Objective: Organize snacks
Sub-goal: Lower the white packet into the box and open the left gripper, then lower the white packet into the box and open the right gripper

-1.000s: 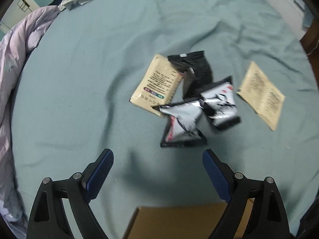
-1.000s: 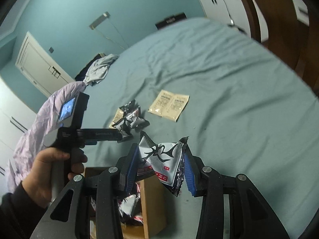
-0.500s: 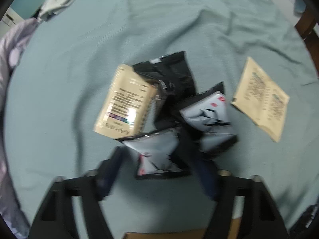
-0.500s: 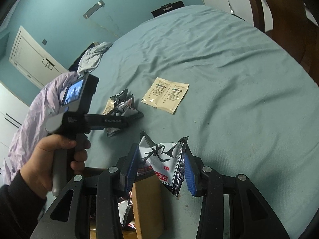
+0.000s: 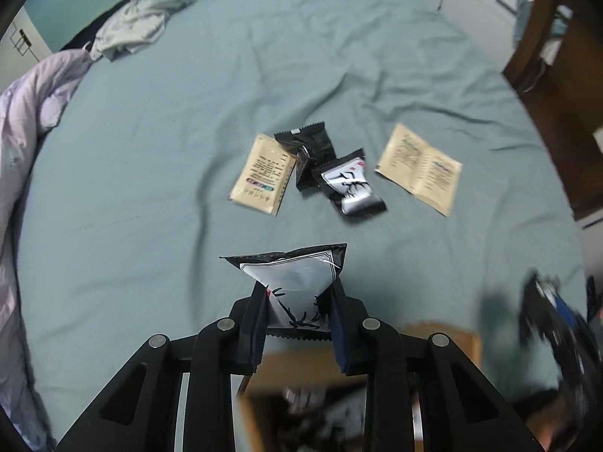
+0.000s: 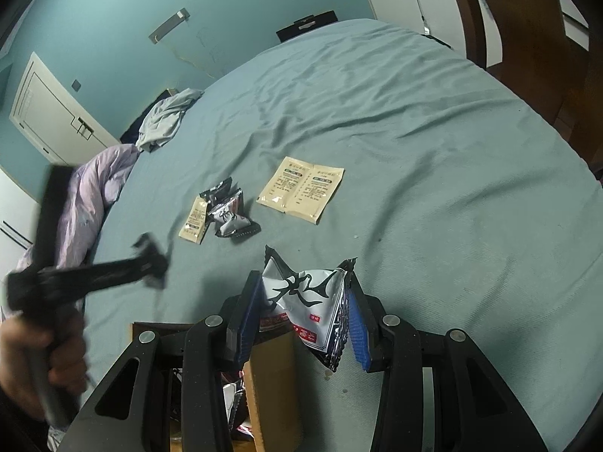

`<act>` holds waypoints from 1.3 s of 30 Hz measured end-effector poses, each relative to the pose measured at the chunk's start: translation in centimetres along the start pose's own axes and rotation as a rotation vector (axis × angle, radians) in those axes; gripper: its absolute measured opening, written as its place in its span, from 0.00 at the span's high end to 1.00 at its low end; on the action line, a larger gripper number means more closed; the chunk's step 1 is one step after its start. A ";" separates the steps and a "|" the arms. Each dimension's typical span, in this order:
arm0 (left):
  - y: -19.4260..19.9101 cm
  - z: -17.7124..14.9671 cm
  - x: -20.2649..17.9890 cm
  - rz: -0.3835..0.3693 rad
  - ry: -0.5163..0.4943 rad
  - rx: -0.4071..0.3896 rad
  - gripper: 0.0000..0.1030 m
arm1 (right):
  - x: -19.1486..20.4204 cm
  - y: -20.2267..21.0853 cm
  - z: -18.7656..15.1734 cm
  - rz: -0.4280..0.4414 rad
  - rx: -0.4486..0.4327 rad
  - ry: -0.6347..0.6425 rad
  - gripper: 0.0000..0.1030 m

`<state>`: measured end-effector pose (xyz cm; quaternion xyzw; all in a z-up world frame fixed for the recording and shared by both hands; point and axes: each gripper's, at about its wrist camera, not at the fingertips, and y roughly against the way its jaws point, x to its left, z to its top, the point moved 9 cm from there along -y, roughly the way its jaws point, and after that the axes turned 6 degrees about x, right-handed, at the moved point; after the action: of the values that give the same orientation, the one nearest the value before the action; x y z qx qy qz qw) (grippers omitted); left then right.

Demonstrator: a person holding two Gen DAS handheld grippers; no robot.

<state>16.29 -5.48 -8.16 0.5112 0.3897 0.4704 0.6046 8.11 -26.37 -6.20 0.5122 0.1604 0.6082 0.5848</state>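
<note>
Closing left hand-held gripper pinches a snack packet; right hand-held gripper holds another

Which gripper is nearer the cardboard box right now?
Hard to call. The right gripper, holding a snack pack, sits directly above the box edge. The left gripper, closing on another pack, hangs above the box too.

Bed sheet: plain teal. Quilt, 9 o'clock: pale lilac. Held pouch: white, black trim, black brush strokes. Two sachets: beige, dark print. Box: brown card. Wall: turquoise.
</note>
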 end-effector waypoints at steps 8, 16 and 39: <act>4.5 -5.9 -0.7 -0.015 -0.108 -0.048 0.73 | 1.1 1.5 -0.4 -0.015 -0.044 0.067 0.61; 2.9 -9.4 -2.0 0.005 -0.155 -0.118 0.73 | 2.4 2.3 -1.6 -0.024 -0.048 0.137 0.61; 2.6 -9.8 -3.0 -0.025 -0.167 -0.179 0.21 | 3.0 2.2 -1.9 -0.060 -0.046 0.181 0.61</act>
<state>5.78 -5.81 -7.29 0.4877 0.3009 0.4518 0.6837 6.02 -23.55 -3.98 0.4366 0.2140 0.6379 0.5973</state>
